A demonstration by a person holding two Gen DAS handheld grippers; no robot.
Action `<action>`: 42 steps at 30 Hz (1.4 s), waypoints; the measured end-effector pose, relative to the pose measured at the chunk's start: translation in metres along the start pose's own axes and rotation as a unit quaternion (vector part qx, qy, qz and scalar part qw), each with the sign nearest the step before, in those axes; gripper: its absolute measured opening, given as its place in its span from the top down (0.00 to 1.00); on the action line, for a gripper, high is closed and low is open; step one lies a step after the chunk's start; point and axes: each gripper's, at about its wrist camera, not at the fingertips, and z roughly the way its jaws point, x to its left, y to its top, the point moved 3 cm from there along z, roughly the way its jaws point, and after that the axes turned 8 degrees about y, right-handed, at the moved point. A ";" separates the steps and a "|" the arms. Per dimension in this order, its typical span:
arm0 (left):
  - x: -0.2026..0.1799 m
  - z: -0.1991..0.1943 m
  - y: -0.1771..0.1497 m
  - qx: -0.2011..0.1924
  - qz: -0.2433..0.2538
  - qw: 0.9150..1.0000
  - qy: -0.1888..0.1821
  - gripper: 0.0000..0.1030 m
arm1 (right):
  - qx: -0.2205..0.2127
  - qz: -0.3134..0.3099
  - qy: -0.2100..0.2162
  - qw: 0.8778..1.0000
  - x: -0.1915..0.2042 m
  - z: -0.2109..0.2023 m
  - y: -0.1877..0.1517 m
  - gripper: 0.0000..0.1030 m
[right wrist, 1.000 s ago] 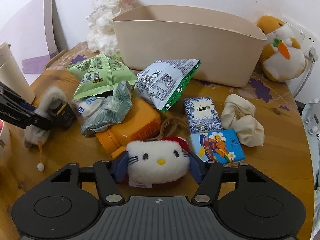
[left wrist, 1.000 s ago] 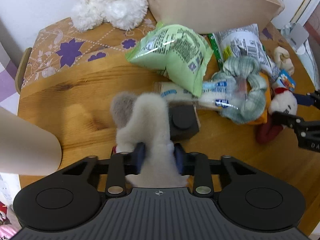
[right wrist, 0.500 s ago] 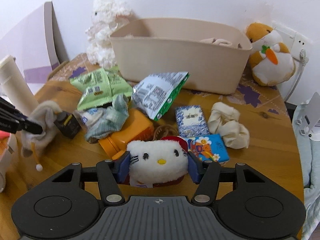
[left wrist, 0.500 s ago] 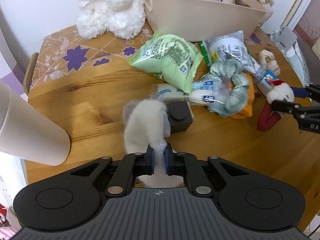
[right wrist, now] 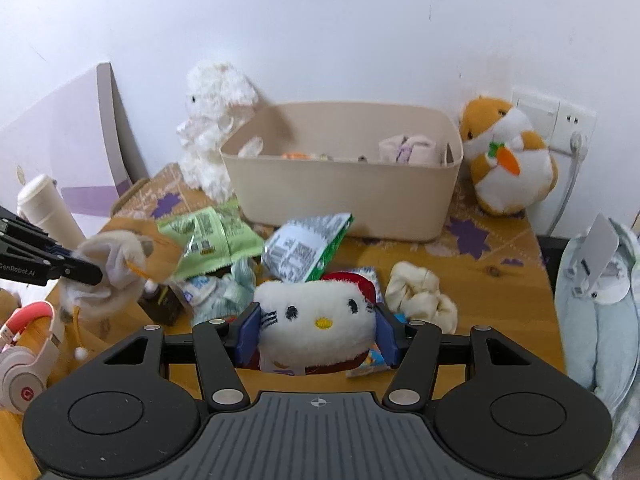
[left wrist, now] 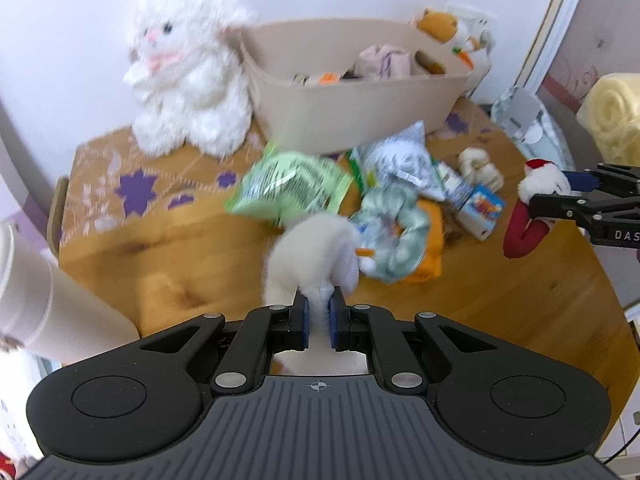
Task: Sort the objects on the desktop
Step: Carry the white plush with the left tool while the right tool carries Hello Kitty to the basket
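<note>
Grippers both hold plush above the cluttered tabletop [left wrist: 500, 292]: left gripper [left wrist: 319, 312] pinches a grey toy [left wrist: 316, 252], right gripper [right wrist: 316, 330] clamps a cat toy [right wrist: 316, 322]; bin [right wrist: 340, 196] stands behind.

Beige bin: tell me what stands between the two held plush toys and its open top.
Nothing visible. The right tongs hold the cat-face plush, the left tongs the grey plush, above the snack bags. The beige bin is open behind.

I see a white wall [right wrist: 320, 40] at twelve o'clock, wall sockets [right wrist: 554, 114] at two, and a wooden table [right wrist: 500, 300] below.
</note>
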 end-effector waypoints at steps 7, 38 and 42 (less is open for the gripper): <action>-0.010 -0.021 0.029 -0.040 0.011 0.999 -0.008 0.91 | -0.029 -0.008 0.001 1.000 -0.005 -0.017 0.025 0.46; -0.045 -0.001 0.200 -0.156 0.054 0.985 0.046 0.91 | -0.134 0.057 -0.060 0.988 -0.096 0.010 0.154 0.46; -0.053 0.023 0.210 -0.147 0.038 0.986 0.063 0.91 | -0.122 0.048 -0.062 0.989 -0.096 0.030 0.163 0.46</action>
